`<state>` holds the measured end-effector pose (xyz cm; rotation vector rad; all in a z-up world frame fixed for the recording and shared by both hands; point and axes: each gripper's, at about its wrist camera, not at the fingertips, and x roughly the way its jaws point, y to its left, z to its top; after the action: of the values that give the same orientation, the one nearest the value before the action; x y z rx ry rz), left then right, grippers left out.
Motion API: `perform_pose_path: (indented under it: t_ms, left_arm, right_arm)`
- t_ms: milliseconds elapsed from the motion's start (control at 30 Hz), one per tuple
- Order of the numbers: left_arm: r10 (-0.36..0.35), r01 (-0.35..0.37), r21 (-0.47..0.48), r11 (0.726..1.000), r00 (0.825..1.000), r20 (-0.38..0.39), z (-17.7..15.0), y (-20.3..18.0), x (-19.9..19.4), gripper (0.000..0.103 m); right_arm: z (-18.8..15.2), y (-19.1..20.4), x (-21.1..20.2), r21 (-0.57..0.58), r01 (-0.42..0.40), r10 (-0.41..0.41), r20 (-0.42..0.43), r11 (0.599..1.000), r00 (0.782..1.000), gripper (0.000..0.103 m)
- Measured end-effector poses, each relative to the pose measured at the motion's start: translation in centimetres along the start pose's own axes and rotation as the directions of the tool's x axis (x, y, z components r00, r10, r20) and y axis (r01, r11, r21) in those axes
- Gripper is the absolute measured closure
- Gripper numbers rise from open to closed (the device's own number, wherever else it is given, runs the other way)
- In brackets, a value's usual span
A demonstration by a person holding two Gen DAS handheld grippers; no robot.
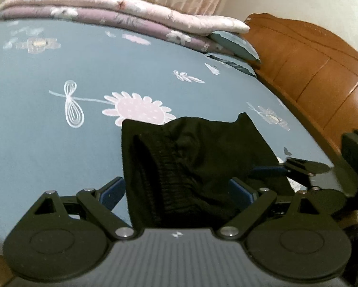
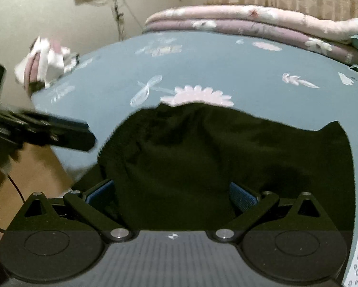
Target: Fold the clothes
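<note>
On bed, black garment lengthwise away

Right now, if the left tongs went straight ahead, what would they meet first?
The black garment: it already lies between the open left tongs, ribbed waistband nearest. Beyond it is only the blue bedsheet, though depth is hard to judge.
</note>
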<state>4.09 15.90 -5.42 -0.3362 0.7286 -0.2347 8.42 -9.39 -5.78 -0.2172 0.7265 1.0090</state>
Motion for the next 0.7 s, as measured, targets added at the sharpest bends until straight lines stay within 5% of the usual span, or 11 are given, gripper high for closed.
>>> perform_pose_path:
  t_ms: [200,367,700]
  left_arm:
    - [-0.037,0.025,-0.143,0.989,0.996,-0.080,1.5,3.2,3.4,0.010]
    - [-0.115,0.078,-0.289,0.954,0.987,-0.115,1.6,5.5,5.5,0.010]
    - [-0.204,0.147,-0.386,0.911,0.973,-0.111,2.4,7.3,7.9,0.010]
  right_arm:
    - [-1.1,-1.4,-3.2,0.078,0.035,-0.040,0.055,0.996,0.998,0.000]
    - [-2.1,-2.4,-4.8,0.125,0.065,-0.073,0.060,0.990,0.996,0.000]
    - [-4.1,-4.8,-5.6,0.224,0.064,-0.079,0.058,0.973,0.995,0.000]
